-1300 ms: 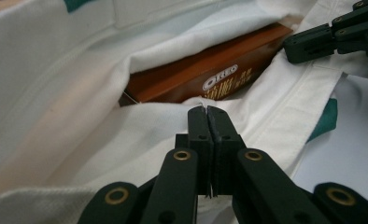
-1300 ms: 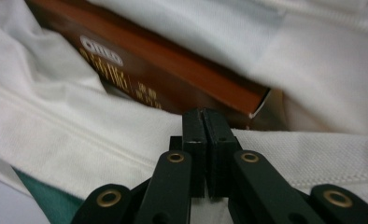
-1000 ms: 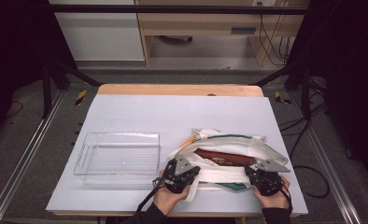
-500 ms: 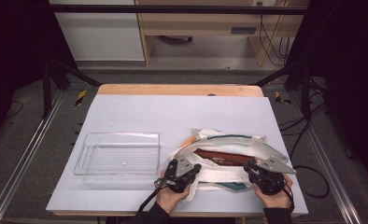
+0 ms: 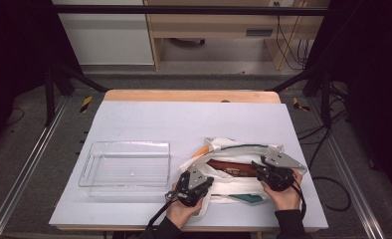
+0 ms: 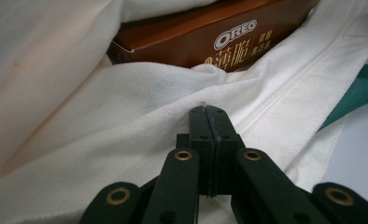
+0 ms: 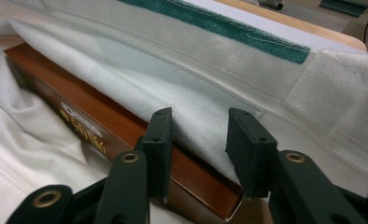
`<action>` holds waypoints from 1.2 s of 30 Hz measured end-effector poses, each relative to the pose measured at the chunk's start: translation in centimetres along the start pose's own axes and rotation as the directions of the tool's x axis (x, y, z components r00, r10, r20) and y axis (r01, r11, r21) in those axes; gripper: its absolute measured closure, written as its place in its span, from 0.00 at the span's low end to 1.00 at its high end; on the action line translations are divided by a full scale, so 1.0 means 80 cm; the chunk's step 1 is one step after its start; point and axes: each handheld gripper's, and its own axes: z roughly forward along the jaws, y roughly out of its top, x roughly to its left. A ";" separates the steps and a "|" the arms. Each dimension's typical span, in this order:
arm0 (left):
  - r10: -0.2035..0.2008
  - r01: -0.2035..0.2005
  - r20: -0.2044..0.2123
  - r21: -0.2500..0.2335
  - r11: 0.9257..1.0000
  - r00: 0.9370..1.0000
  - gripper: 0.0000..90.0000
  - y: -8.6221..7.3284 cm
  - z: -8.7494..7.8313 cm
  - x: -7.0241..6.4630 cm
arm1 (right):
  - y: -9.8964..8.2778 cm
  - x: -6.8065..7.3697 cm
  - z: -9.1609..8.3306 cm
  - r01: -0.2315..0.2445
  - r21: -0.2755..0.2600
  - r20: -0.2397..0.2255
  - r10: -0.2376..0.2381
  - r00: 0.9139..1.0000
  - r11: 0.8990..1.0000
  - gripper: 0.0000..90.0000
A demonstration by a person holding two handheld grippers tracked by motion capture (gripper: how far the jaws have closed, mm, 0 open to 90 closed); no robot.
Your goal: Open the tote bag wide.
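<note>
Since the earlier frame, right gripper opened, empty, while left gripper pinched bag; box at 9 o'clock risked staying trapped.

White cloth bag, brown Oreo box inside

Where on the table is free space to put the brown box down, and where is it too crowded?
Free: the wide bare strip of the white table top beyond the clear plastic tray and the white cloth bag, up to the wooden far edge. The tray's inside is empty too. Crowded: the near right, where the bag holding the brown Oreo box lies with both grippers at it.
</note>
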 end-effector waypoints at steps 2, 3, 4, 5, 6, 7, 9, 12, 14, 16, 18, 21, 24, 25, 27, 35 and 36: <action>0.000 0.000 -0.001 0.004 1.000 1.000 0.99 0.000 0.000 0.000 | 0.001 -0.003 0.001 -0.006 0.006 -0.009 0.006 1.000 1.000 0.81; -0.001 0.001 0.000 0.006 1.000 1.000 1.00 0.000 0.001 0.000 | 0.003 -0.004 0.002 -0.013 0.010 -0.012 0.013 1.000 1.000 0.86; 0.000 0.000 0.000 0.010 1.000 1.000 1.00 0.000 0.001 0.000 | 0.004 -0.006 0.003 -0.023 0.016 -0.010 0.023 1.000 1.000 0.89; 0.000 0.000 0.000 0.013 1.000 1.000 1.00 0.001 0.001 0.000 | 0.005 -0.008 0.004 -0.030 0.016 -0.009 0.030 1.000 0.999 0.94; 0.000 0.000 -0.001 0.016 1.000 1.000 1.00 0.001 0.002 0.000 | 0.007 -0.009 0.005 -0.035 0.020 -0.003 0.035 0.999 0.999 0.96; 0.001 0.000 -0.003 0.020 1.000 1.000 1.00 0.001 0.002 0.000 | 0.010 -0.010 0.006 -0.034 0.028 0.005 0.034 0.999 0.999 0.97; 0.003 -0.003 -0.003 0.025 1.000 1.000 1.00 0.001 0.003 0.000 | 0.017 -0.011 0.008 -0.042 0.045 0.022 0.041 0.999 0.998 0.98; 0.003 -0.003 -0.001 0.030 1.000 1.000 1.00 0.001 0.004 0.000 | 0.026 -0.014 0.013 -0.053 0.060 0.049 0.050 0.998 0.997 0.98; 0.005 -0.004 -0.002 0.032 0.999 1.000 1.00 0.001 0.004 -0.001 | 0.030 -0.019 0.020 -0.074 0.074 0.059 0.070 0.996 0.994 0.98; 0.005 -0.005 0.000 0.033 0.999 1.000 1.00 0.001 0.004 -0.001 | 0.031 -0.024 0.027 -0.090 0.086 0.064 0.084 0.994 0.992 0.98; 0.006 -0.006 0.001 0.035 0.999 1.000 1.00 0.002 0.004 -0.001 | 0.031 -0.026 0.033 -0.103 0.099 0.071 0.096 0.993 0.990 0.98; 0.009 -0.009 0.001 0.035 0.999 1.000 1.00 0.002 0.005 -0.001 | 0.030 -0.032 0.044 -0.112 0.118 0.074 0.104 0.992 0.987 0.98; 0.013 -0.013 0.000 0.036 0.999 1.000 1.00 0.002 0.004 -0.001 | 0.026 -0.039 0.056 -0.153 0.142 0.065 0.145 0.987 0.978 0.97; 0.013 -0.013 0.000 0.035 0.999 1.000 1.00 0.002 0.004 -0.001 | 0.025 -0.041 0.059 -0.158 0.145 0.063 0.150 0.987 0.977 0.97; 0.013 -0.013 0.000 0.035 0.999 1.000 1.00 0.002 0.004 -0.001 | 0.026 -0.041 0.061 -0.159 0.148 0.065 0.151 0.986 0.976 0.97; -0.020 0.019 0.038 0.031 0.999 0.999 0.96 0.004 0.001 0.004 | 0.025 -0.036 0.037 -0.150 0.066 0.090 0.144 0.986 0.986 0.79; -0.018 0.017 0.049 0.031 0.999 0.999 0.91 0.007 -0.002 0.005 | 0.024 -0.033 0.020 -0.139 0.009 0.074 0.138 0.988 0.990 0.75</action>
